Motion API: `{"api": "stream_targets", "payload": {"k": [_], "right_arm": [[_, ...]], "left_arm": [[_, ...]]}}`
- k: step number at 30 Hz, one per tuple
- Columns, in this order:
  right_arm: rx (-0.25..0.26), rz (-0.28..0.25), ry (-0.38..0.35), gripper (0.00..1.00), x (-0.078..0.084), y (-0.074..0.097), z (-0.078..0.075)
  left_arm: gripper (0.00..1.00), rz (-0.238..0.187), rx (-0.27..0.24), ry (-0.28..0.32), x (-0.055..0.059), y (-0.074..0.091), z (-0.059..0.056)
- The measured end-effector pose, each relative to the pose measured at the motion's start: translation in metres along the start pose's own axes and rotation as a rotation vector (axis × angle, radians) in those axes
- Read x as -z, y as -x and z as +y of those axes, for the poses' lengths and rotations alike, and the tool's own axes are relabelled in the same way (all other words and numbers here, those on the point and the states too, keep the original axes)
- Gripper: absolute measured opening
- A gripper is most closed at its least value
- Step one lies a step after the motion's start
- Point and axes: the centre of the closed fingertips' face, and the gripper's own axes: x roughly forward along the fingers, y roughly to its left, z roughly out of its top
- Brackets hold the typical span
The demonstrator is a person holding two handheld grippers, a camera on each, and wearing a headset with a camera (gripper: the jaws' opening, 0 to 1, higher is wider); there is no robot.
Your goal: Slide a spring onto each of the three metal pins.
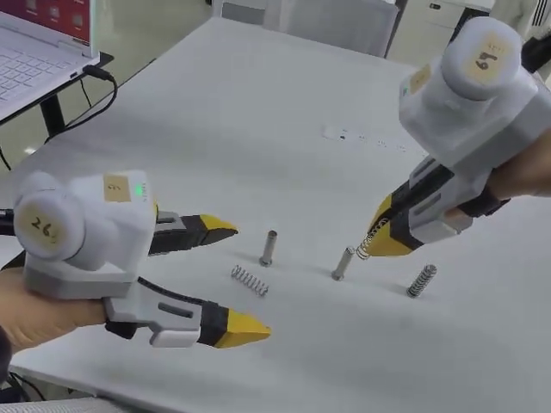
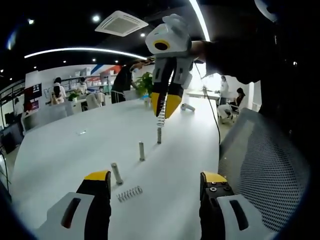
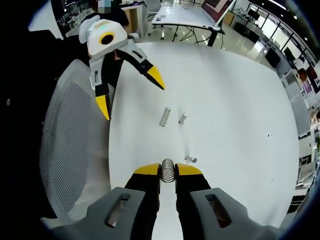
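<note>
My right gripper (image 1: 385, 238) (image 3: 168, 169) is shut on a spring (image 1: 371, 240) (image 3: 168, 172). The spring's lower end hangs just right of the top of the middle pin (image 1: 343, 263); whether they touch is unclear. The left pin (image 1: 269, 248) (image 2: 116, 173) stands bare, with a loose spring (image 1: 249, 280) (image 2: 129, 193) lying on the white table (image 1: 258, 120) beside it. The right pin (image 1: 422, 280) wears a spring. My left gripper (image 1: 232, 277) (image 2: 156, 177) is open, with nothing between its jaws, just left of the loose spring.
A laptop (image 1: 34, 52) with a black cable (image 1: 96, 76) sits at the far left on a side stand. A mesh chair (image 2: 260, 160) stands near the table's front edge. People and other desks fill the room behind.
</note>
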Motion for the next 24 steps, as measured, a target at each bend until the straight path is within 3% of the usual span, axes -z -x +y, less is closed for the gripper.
{"api": "stream_targets", "payload": {"k": [24], "right_arm": [[0.036, 0.08, -0.016, 0.09, 0.009, -0.028, -0.042]], "left_arm": [[0.72, 0.003, 0.001, 0.005, 0.004, 0.002, -0.004]]}}
